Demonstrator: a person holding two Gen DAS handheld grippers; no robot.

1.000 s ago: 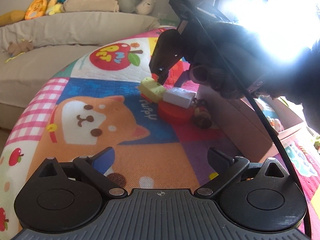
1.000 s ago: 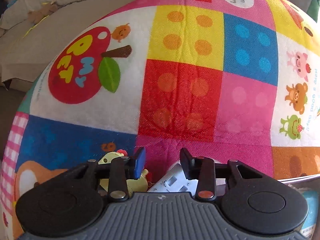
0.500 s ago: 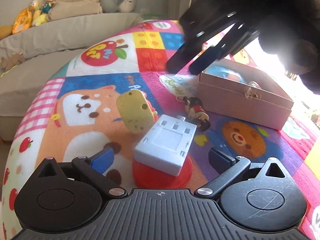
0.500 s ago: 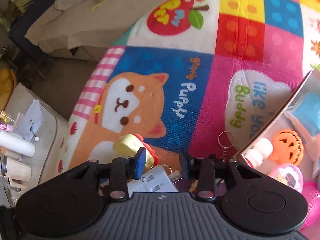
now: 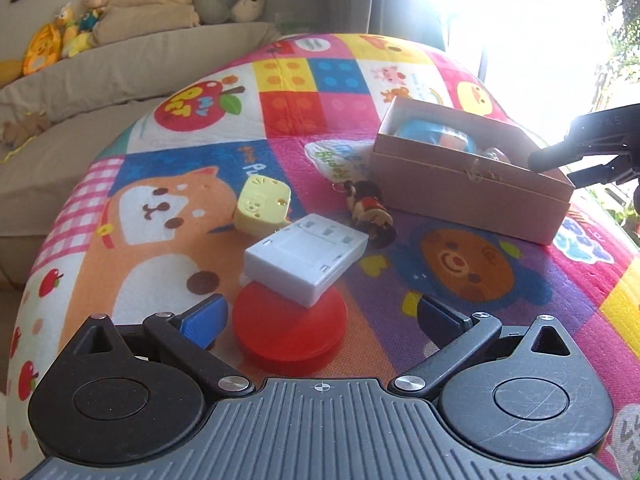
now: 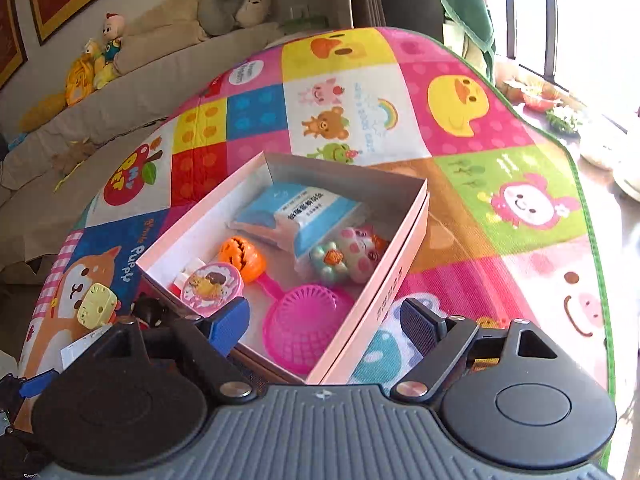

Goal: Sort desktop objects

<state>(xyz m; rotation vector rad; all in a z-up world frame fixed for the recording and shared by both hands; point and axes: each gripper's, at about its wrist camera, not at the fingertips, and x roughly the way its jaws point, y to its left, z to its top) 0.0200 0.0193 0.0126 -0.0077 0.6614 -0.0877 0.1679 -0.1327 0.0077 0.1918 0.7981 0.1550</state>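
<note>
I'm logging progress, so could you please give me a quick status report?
Left gripper open over red disc. Right gripper open, empty, above pink box. White block sits on the disc, blocking it.

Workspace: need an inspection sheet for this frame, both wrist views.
Surface: patchwork cartoon play mat, soft and wrinkled.
Job's things: white plastic case lying partly on a red disc; yellow cube toy and dark keychain figure beside them on the mat.
Box: pink box open, holding a pink strainer, orange pumpkin, blue packet and a pig toy.
Clutter: nothing seen beyond these.
Tongs: left tongs open around the disc; right tongs open over the box, empty.
Cables: nothing seen.
Surroundings: beige sofa with plush toys; bright window.
</note>
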